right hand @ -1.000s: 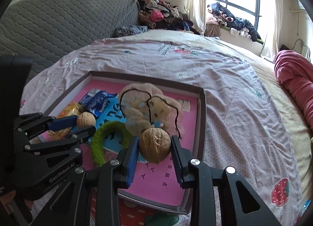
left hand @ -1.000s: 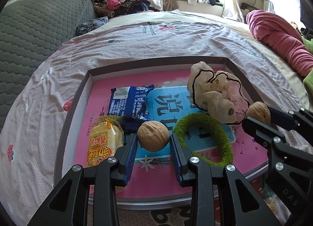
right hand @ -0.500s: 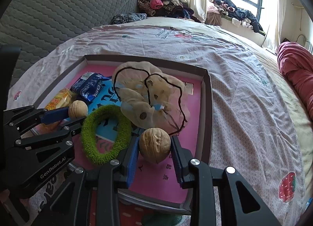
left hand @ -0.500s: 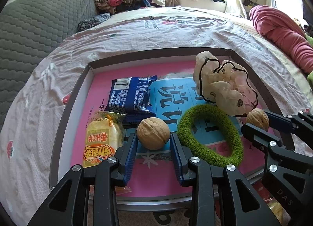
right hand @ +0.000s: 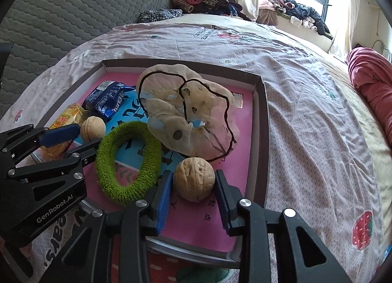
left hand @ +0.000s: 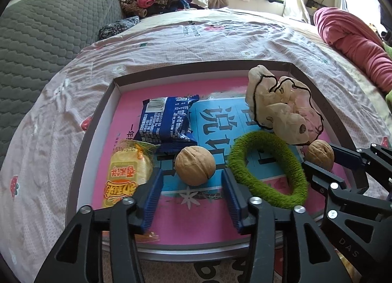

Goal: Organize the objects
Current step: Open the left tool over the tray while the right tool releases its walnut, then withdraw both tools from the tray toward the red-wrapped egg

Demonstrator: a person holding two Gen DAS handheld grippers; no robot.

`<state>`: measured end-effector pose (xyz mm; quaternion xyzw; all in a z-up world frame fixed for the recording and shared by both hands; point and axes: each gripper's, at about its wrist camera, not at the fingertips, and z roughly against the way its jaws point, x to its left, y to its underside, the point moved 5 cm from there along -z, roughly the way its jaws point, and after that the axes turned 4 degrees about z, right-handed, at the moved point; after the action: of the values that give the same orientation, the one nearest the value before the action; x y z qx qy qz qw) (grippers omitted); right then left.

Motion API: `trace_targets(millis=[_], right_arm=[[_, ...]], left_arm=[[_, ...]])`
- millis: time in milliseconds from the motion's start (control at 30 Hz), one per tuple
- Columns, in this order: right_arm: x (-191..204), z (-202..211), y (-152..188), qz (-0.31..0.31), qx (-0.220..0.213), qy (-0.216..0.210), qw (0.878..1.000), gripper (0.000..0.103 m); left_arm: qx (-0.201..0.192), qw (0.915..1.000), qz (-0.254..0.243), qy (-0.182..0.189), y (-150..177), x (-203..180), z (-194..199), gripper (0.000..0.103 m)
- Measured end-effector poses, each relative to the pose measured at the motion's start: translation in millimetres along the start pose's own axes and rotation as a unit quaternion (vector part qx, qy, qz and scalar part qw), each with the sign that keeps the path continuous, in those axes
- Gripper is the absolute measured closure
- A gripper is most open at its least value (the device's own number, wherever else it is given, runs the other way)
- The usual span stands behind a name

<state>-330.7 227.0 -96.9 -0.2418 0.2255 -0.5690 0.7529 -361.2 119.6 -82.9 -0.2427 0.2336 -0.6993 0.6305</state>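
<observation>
Left wrist view: close, angled down along fingers onto tray (left hand: 96, 135) left half. Right wrist view: same tilt, over right half. Both share green ring (left hand: 267, 170), both walnuts, bed, window beyond.

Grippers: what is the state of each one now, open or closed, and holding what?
Left gripper: open, jaws just widened; walnut lies free between them.
Right gripper: opening, pads barely clear of second walnut.
</observation>
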Motion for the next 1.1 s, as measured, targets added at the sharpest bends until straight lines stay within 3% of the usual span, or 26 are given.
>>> trace_targets(millis=[433, 567, 1100], right_arm=[[-4, 8, -3, -0.007, -0.011, 0.002, 1.000, 0.055], [-4, 10, -4, -0.008, -0.013, 0.001, 1.000, 0.054], [-9, 25, -9, -0.014, -0.025, 0.006, 1.000, 0.052]], left_arm=[[0.001, 1.0000, 0.005, -0.005, -1, 5, 4, 0.044], [-0.002, 0.9999, 0.010, -0.005, -1, 7, 6, 0.031], [-0.022, 0.9996, 0.017, -0.009, -11, 13, 32, 0.030]])
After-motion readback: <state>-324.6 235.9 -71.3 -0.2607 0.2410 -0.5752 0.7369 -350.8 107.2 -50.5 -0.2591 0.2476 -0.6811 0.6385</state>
